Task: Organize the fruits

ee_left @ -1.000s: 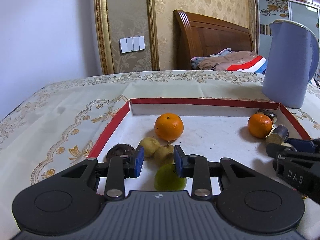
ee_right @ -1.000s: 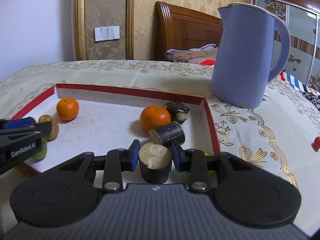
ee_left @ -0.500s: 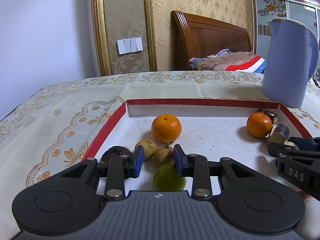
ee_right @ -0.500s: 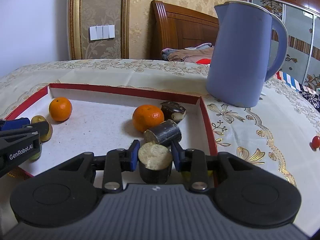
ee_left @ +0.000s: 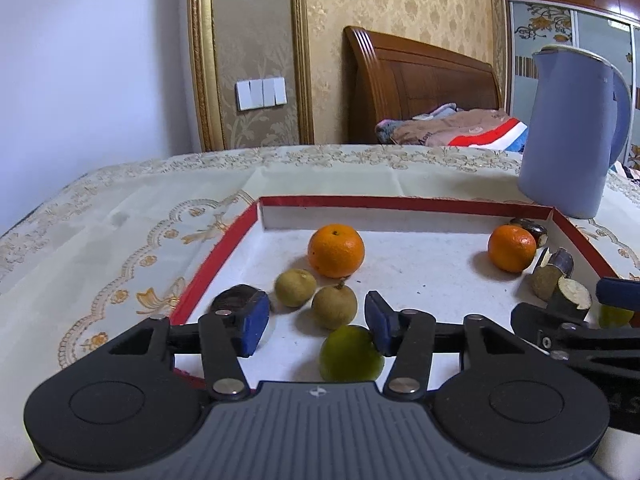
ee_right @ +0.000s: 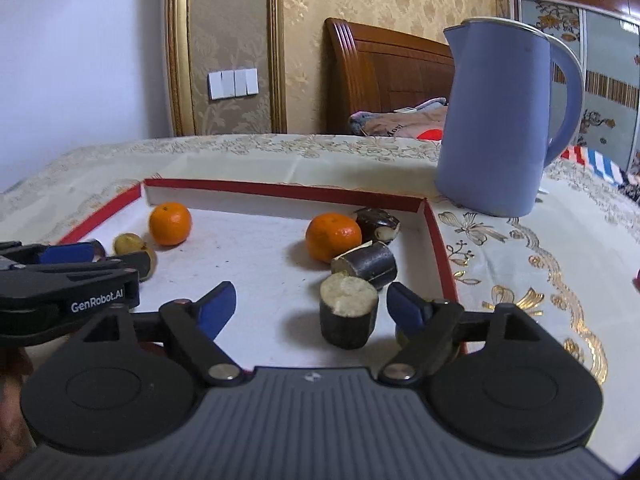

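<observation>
The shallow white tray with a red rim (ee_left: 224,240) lies on a cream tablecloth with gold embroidery (ee_left: 120,216) and fills the middle of both views.

At the lower centre of the left wrist view, the left gripper (ee_left: 314,322) is opening. Its blue pads stand apart, and the round green fruit (ee_left: 350,354) lies on the tray floor just by the right-hand pad, seemingly freed. It lies next to two small tan-brown round fruits (ee_left: 334,306), likely to keep like with like.

At the lower centre of the right wrist view, the right gripper (ee_right: 310,304) is also opening, both pads clear of the short dark-skinned cane stub with a pale cut top (ee_right: 348,310). The stub stands upright beside a second stub lying on its side (ee_right: 366,262) and an orange mandarin (ee_right: 332,236), so the right-hand corner seems to gather the cane. Another mandarin (ee_right: 170,223) sits at the upper left of the tray. A tall lilac-blue plastic kettle (ee_right: 500,120) stands outside, at upper right.
</observation>
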`<control>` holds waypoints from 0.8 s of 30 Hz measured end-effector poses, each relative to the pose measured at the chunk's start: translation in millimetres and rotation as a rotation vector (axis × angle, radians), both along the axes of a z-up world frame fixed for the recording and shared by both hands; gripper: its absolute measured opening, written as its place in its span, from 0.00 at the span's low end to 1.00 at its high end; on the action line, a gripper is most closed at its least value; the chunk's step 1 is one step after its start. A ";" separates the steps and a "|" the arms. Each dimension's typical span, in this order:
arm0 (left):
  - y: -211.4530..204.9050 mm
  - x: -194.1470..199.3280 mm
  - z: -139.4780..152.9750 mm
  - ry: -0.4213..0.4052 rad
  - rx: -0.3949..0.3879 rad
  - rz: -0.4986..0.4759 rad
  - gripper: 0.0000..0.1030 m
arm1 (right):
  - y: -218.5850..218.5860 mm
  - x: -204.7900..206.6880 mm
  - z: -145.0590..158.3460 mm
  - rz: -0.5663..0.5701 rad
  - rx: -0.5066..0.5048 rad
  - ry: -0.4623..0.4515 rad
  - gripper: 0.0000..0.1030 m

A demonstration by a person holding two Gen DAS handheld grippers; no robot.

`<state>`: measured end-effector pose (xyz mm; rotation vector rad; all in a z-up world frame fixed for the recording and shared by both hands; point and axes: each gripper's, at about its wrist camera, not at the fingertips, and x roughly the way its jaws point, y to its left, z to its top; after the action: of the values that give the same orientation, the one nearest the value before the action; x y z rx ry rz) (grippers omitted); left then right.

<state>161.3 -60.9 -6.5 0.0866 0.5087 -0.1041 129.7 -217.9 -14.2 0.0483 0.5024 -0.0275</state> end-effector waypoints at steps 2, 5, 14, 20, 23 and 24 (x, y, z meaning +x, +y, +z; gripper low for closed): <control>3.1 -3.9 1.4 -0.007 -0.010 0.009 0.56 | -0.6 -6.6 0.1 0.003 0.015 -0.008 0.84; 8.8 -9.3 3.7 -0.017 -0.023 0.016 0.56 | 1.4 -15.2 0.3 0.011 0.011 -0.017 0.86; 24.3 -33.6 7.9 -0.026 -0.047 0.023 0.56 | -0.8 -54.5 8.6 -0.016 0.027 -0.080 0.97; 29.7 -52.7 7.7 -0.014 -0.037 -0.002 0.56 | 2.2 -83.8 10.7 -0.020 -0.018 -0.116 1.00; 32.9 -60.8 8.5 -0.011 -0.050 -0.009 0.56 | -0.8 -92.9 7.5 -0.028 -0.013 -0.105 1.00; 34.1 -62.2 8.2 -0.006 -0.055 -0.012 0.56 | -2.7 -94.7 6.5 -0.030 -0.005 -0.101 1.00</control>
<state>99.0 -26.7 1.6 0.0365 0.4986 -0.1291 34.9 -220.6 -7.8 0.0516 0.4010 -0.0555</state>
